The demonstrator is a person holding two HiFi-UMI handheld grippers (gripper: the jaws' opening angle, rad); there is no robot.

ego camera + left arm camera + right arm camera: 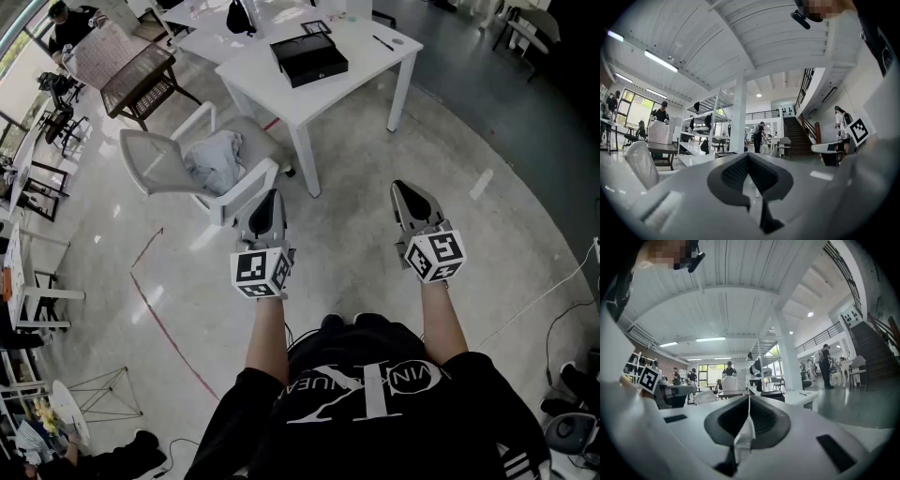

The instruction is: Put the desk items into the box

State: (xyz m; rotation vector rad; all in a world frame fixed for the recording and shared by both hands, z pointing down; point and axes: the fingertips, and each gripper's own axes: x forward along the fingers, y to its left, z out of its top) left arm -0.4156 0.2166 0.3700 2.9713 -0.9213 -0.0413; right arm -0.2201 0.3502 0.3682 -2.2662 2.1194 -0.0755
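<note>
The left gripper (270,199) and right gripper (405,192) each have their jaws pressed together, holding nothing, side by side above the floor. Well ahead of the 2 tips, the black box (309,58) sits on the white table (375,80), with a pen (382,42) near its right side

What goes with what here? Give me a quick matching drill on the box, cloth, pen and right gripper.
Things:
1 box
2 cloth
3 pen
4 right gripper

Place or state:
A shut
B on the chair
C black, middle of the table
D on the table, right of the box

Pairs: 1-C; 2-B; 3-D; 4-A
</note>
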